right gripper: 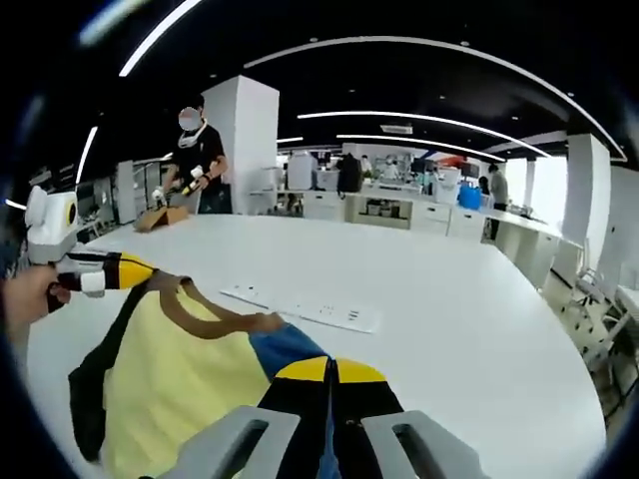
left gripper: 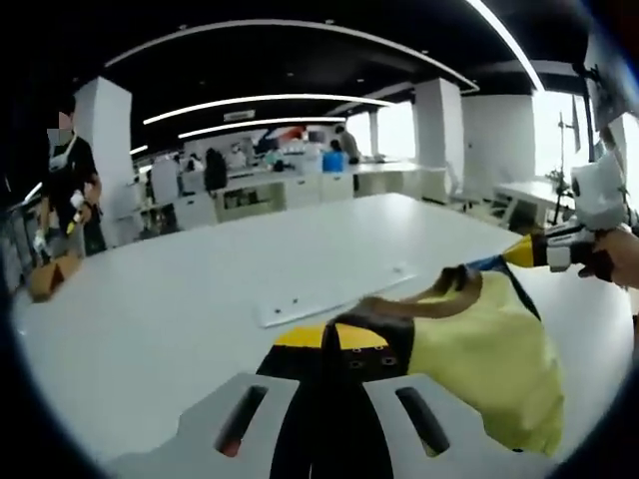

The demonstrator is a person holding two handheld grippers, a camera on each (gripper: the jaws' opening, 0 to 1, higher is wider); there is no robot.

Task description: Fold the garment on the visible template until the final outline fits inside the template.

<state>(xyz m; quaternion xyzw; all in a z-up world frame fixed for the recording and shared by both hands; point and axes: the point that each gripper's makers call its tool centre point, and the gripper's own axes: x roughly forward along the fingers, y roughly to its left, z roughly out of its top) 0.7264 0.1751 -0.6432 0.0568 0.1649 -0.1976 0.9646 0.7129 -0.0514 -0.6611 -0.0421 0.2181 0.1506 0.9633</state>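
yellow garment point(left gripper: 494, 364) held up, both grippers clamped

Open office: big white desk point(right gripper: 469, 309), white square pillars point(right gripper: 248, 140), dark ceiling with curved light strips point(left gripper: 270, 100), bright windows point(left gripper: 554, 125) at the side, workstations point(right gripper: 399, 210) behind, person point(right gripper: 197, 160) standing.
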